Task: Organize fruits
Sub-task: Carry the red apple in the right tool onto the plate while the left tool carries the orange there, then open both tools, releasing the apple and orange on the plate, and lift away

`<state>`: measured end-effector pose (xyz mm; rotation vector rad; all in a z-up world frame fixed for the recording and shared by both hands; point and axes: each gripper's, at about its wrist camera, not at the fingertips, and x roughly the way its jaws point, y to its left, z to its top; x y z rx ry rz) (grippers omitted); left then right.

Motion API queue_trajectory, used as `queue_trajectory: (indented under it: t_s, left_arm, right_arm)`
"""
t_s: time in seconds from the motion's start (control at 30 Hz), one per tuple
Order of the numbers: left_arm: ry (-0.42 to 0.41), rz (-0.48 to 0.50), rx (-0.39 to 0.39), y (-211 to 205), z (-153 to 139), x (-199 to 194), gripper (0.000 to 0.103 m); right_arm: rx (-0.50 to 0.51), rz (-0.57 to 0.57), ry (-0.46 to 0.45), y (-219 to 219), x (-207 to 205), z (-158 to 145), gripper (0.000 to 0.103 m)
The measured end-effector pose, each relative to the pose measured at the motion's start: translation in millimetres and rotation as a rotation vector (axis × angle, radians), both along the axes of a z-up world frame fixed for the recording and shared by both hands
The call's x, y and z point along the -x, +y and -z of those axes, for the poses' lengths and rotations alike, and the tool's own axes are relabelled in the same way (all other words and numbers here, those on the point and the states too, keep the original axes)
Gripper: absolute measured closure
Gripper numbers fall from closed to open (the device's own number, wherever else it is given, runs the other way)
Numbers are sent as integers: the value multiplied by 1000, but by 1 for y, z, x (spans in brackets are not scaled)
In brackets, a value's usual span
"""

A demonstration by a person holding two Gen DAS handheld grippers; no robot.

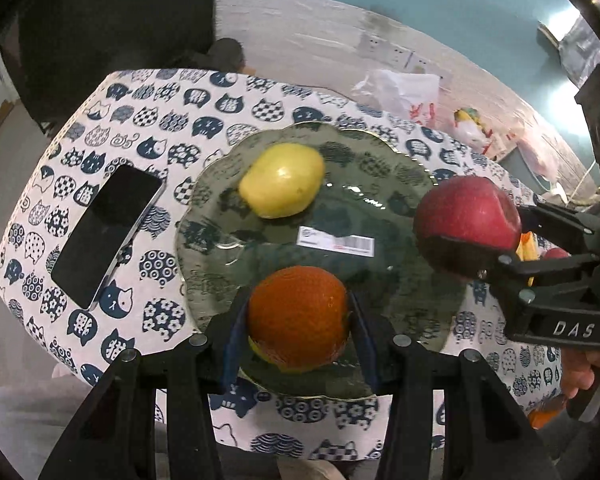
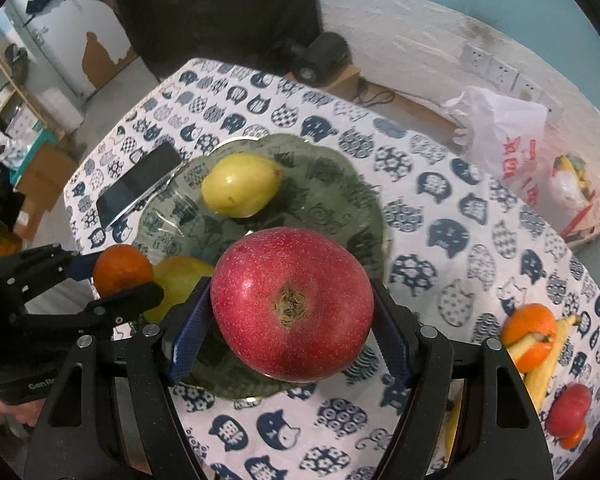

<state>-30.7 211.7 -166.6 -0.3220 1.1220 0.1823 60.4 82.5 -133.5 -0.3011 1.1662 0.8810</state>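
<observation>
Cat-print tablecloth [image 2: 440, 184] carries a green glass plate [image 1: 380, 160]; left gripper [image 1: 298, 320] clamps an orange [image 1: 298, 316] over its near rim; right gripper [image 2: 292, 304] clamps a red apple [image 2: 292, 304] above its right side; both fruits likely firm, smooth, bruisable; grip across the widest part.

Home room (cat-print tablecloth [image 2: 440, 200])

Both wrist views looking steeply down, close above the glass plate [image 1: 400, 276] [image 2: 340, 184]: left from its near edge, right from its near-right side. Shared: plate, phone [image 1: 106, 236] [image 2: 140, 184].
</observation>
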Motion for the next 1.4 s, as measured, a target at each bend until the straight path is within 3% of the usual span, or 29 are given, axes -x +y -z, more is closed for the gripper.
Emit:
queue_trajectory:
  t_s: [0.47,0.63,0.9,1.07,1.4]
  left_arm:
    - [16,-48,56,23,15,-9,54]
    - [59,-53,68,22,26,-10,45]
    - [70,-51,68,22,26,-8,43]
    - [76,-51,57,21,25,-7,42]
    - [64,-50,59,14,15,-6,39]
  right_arm:
    - [87,-49,42,17,10,39,28]
    - [113,-70,52,18,15,50,28]
    - [111,-76,65,19,18,54,28]
    - [105,-68,56,18,17,49,28]
    - [28,23,26,-14,7,11,25]
